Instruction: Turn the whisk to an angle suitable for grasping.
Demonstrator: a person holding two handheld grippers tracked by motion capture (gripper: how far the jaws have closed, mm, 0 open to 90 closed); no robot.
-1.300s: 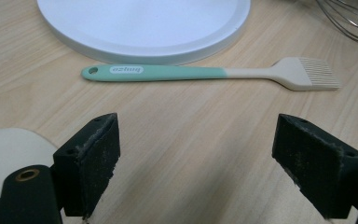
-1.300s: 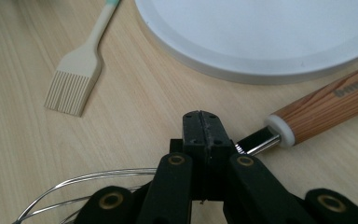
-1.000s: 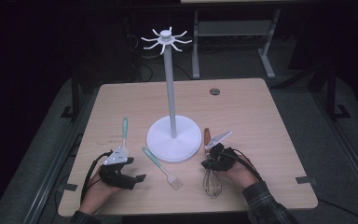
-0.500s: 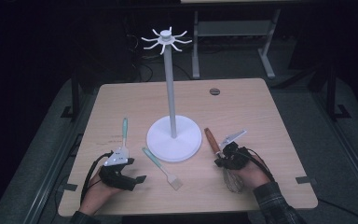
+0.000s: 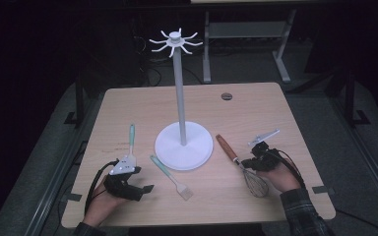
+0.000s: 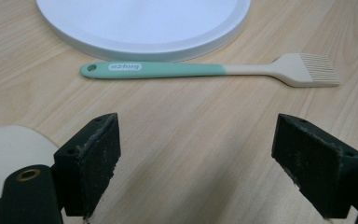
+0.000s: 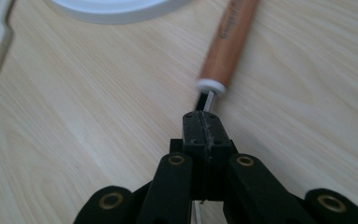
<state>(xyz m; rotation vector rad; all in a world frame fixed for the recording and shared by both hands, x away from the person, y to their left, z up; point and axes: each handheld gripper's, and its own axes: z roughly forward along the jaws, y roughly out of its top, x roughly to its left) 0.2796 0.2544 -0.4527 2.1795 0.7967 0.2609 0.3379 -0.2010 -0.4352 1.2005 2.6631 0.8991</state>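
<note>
The work looks barely begun, by my reading: hanging utensils on the white stand (image 5: 182, 142), whose hooks at the top carry nothing. The right tongs (image 5: 250, 162) are pressed shut on the thin wire neck of the whisk (image 5: 241, 164), just below its wooden handle; the right gripper view shows the jaws clamped together with the wire passing between them. The whisk lies on the surface (image 5: 256, 110) just right of the stand's round base, handle pointing away from the person, wire head near the right hand. So the grip is made, but the lift and the hanging are yet to come. The left tongs (image 5: 142, 189) rest wide open and hold nothing; the left gripper view shows bare wood between the pads (image 6: 93, 161), with the green-handled brush (image 6: 205, 70) lying beyond them against the base. A spatula (image 5: 131, 140) lies farther left, untouched. All three utensils are yet to be hung.
</note>
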